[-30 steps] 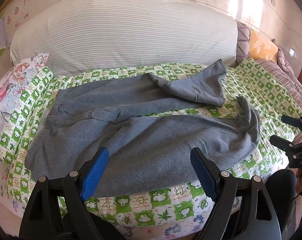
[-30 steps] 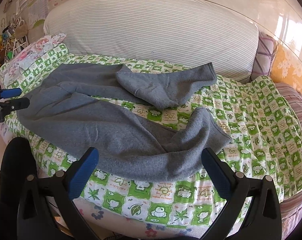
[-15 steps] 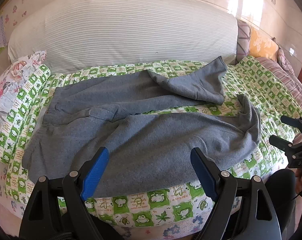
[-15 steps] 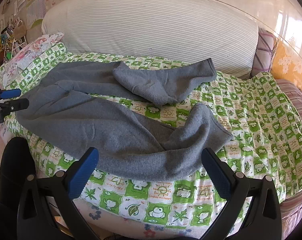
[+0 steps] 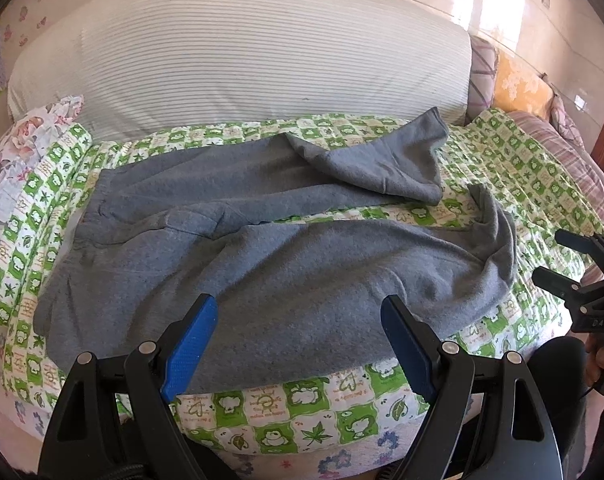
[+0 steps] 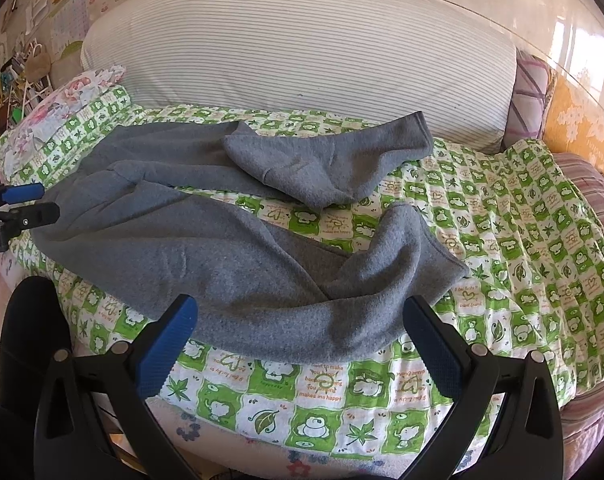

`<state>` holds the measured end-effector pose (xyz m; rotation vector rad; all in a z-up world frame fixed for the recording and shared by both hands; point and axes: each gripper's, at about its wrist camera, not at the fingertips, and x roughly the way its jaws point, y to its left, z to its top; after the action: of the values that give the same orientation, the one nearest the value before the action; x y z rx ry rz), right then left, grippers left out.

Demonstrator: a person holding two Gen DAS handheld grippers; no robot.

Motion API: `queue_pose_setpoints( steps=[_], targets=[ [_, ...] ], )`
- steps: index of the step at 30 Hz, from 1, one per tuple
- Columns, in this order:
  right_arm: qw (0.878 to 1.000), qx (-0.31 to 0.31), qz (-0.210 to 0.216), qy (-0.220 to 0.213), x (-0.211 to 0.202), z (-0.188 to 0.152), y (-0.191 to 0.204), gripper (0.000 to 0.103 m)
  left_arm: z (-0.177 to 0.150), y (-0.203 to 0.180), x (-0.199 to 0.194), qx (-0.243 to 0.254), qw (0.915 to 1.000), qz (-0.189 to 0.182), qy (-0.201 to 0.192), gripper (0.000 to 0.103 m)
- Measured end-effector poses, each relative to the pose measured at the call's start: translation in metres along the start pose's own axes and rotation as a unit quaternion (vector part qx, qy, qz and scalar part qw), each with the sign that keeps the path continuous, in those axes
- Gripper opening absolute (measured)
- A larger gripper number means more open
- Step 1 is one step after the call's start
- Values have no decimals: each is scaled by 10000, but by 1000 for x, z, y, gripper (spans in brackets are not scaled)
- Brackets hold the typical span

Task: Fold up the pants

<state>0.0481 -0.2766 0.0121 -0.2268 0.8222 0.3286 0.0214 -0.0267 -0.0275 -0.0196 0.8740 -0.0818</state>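
Both grippers nearer pants (image 5: 285,264) | jaws spread, empty | wall clutter (image 6: 17,76): right view only

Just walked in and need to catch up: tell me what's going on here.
A person holding a two-finger gripper in each hand is about to fold grey pants spread across a green-and-white frog-print quilt on a bed. Nothing is folded neatly yet: both legs lie crumpled, their ends flopped over on themselves. The left gripper and right gripper are both open, holding nothing, and sit at the near edge of the bed. A large striped bolster lies behind the pants.
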Motion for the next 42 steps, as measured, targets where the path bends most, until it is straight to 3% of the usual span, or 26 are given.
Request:
queue_pose_setpoints(
  steps=[5,9,19,24,28,31,34,36,37,38,40,42],
  targets=[
    [9997,192,-119,40,3,-2,-15,103,-4,-10,9,128,9994,-274,180,84],
    [9969,754,-209,96,5,-11,-48,103,-10,-31,21,365,9969,-564,398,84],
    [9867,1494,-572,304,25,-17,-102,102,-12,-85,51,1200,9833,-1143,749,84],
    [9743,2111,-557,551,53,-10,-138,87,-13,-114,71,1757,9724,-1279,845,84],
    [9650,2439,-619,734,78,-6,-164,81,-17,-130,90,2228,9649,-1053,907,84],
    [9584,2627,-587,951,101,-6,-177,70,-19,-135,109,2368,9626,-790,1058,84],
    [9503,2867,-390,1153,122,-9,-183,60,-20,-133,122,2308,9621,-834,1190,84],
    [9530,2781,-430,1121,126,-7,-182,48,-20,-130,127,2259,9621,-906,1233,86],
    [9553,2719,-415,1079,125,-6,-180,26,-19,-129,130,2240,9618,-930,1273,85],
    [9559,2707,-392,1070,125,-5,-180,9,-19,-129,131,2229,9616,-964,1281,83],
    [9559,2741,-337,1001,120,-5,-180,5,-17,-128,128,2247,9601,-1102,1249,64],
    [9560,2774,-376,875,110,-6,-181,4,-13,-133,121,2271,9575,-1266,1250,27]
  ],
)
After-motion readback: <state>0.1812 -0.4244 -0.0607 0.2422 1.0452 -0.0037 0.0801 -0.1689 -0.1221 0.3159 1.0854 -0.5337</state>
